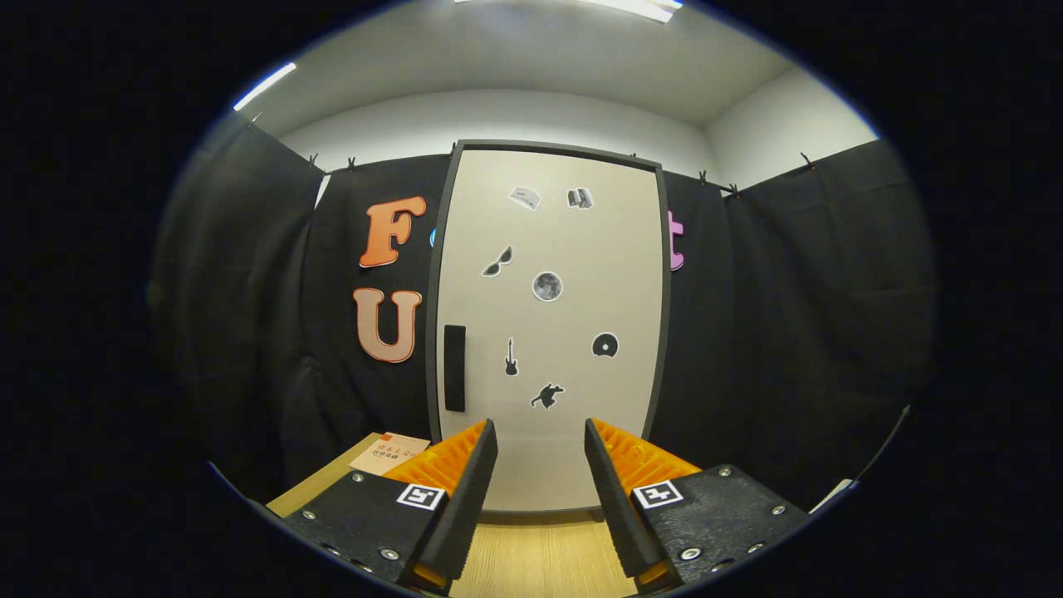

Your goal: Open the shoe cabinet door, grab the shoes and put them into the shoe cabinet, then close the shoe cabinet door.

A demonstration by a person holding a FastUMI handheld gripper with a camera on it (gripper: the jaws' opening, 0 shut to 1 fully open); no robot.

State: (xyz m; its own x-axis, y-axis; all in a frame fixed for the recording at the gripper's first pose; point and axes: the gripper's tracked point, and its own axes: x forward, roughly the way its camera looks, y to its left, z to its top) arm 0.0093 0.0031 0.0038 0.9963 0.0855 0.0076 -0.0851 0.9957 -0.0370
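The shoe cabinet (573, 249) stands straight ahead, beyond my fingers, on a wooden surface (540, 556). Its pale door (614, 399) is shut, framed in dark trim and dotted with several small stickers. A dark vertical handle (454, 368) sits on the door's left side, low down. My gripper (540, 440) is open, its two fingers spread apart with nothing between them, pointing at the lower middle of the door. The handle lies up and to the left of the left fingertip (488, 433).
Black cloth walls close in on both sides of the cabinet. A small card or booklet (390, 453) lies on the wooden surface left of the cabinet, just beyond the left finger.
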